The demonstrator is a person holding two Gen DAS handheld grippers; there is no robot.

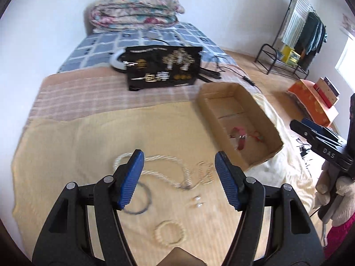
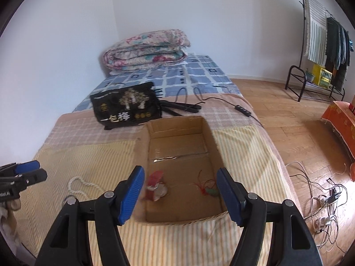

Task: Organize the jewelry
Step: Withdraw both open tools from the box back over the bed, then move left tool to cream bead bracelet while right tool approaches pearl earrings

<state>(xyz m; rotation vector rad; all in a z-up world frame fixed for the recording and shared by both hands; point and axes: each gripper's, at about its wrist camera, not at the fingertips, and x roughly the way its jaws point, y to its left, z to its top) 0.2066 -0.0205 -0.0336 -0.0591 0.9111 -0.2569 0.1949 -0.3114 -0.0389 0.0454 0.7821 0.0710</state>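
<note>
A bed [image 2: 199,71] fills most of both views, covered near the cameras by a yellow striped cloth [image 1: 88,137]. At its far end lies a folded floral quilt [image 2: 147,48], with a black printed bag [image 1: 163,67] nearer, just beyond an open cardboard box [image 2: 153,128]. The box rests on the cloth and holds red-tasselled trinkets [image 2: 156,187] on its floor. The left gripper [image 1: 178,173] hovers above the cloth beside the box, its blue-padded jaws spread wide and holding nothing. Below it, loose on the cloth, lie a long pale rope necklace [image 1: 164,173], a thin dark bangle [image 1: 144,199], a pearl bracelet [image 1: 169,236] and two small pale beads or earrings [image 1: 197,201]. The right gripper [image 2: 179,190] hovers over the box's near end, its jaws also spread wide and empty
</note>
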